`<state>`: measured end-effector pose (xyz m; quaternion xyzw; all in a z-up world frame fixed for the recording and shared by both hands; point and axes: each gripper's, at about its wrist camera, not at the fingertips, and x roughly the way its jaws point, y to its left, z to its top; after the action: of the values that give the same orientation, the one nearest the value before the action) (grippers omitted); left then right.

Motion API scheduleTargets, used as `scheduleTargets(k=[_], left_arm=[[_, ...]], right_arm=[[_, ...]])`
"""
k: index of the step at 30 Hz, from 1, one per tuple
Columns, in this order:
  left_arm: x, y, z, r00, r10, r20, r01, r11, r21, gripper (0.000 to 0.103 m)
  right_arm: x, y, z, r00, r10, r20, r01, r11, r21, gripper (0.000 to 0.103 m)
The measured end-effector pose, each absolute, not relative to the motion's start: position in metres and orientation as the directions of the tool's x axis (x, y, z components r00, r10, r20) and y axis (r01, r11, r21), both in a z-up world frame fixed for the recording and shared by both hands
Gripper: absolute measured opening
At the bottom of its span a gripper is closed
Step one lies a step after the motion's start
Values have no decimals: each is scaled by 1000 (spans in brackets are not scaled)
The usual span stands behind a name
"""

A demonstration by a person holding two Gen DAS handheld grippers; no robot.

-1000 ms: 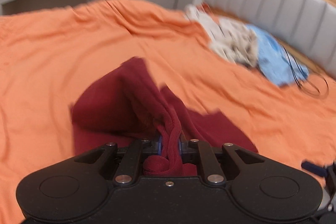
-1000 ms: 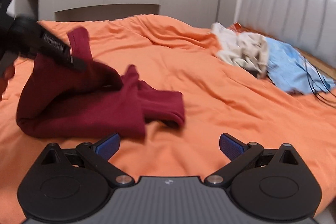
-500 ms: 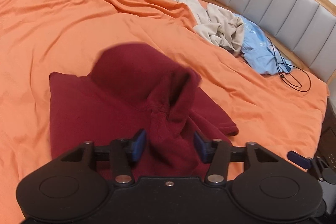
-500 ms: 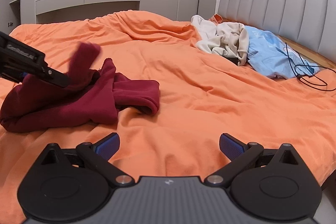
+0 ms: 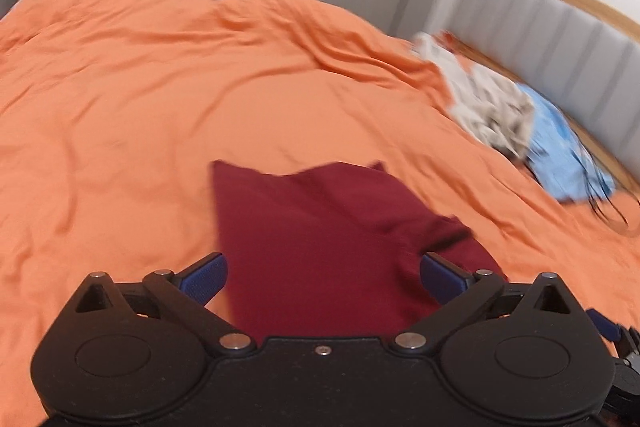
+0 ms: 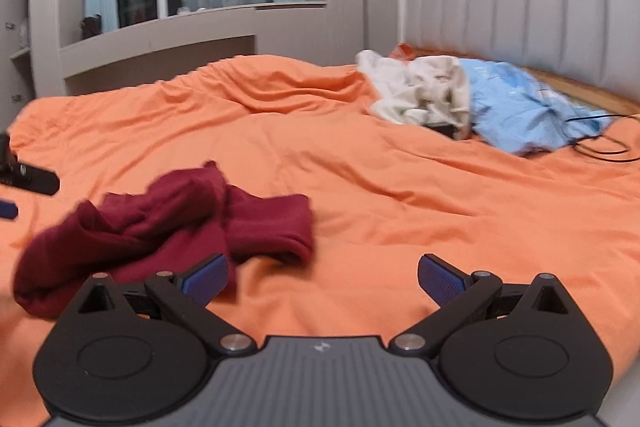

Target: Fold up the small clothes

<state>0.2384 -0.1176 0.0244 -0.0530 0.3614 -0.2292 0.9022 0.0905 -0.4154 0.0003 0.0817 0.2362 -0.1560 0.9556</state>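
Two open tools over maroon garment (image 5: 320, 247)

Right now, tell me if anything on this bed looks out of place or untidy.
The dark red garment lies bunched and rumpled on the orange cover, not folded flat. Near the headboard, a cream garment and a light blue one sit in a loose heap, with a black cable trailing beside them.

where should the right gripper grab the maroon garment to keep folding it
Probably the rolled cuff end of the maroon garment: it juts toward the open right gripper with bare orange duvet beside it. Come in low from the right.
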Motion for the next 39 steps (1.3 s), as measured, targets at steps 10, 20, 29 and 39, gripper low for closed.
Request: scheduleTargets(k=[10,20,29,39], left_arm=[[262,-71,-3,636,-255,-729,144,967,-212,102],[256,-65,-22,609,-263,-748,153,965,-215,102],[256,-71,-23,605,-258,-753,152,966,-209,102],[252,-71,-25,600,-271,-753,177,963,-205,102]], right_arm=[[151,-407,19,870,29,-493,129,950,284,103],[185,-408,4,840,252,-480,64,834,548,97],[203,-421,-12,846,261,-465,108,770,629,68],[194,-413,-19,851,138,-506,168,841,513,6]])
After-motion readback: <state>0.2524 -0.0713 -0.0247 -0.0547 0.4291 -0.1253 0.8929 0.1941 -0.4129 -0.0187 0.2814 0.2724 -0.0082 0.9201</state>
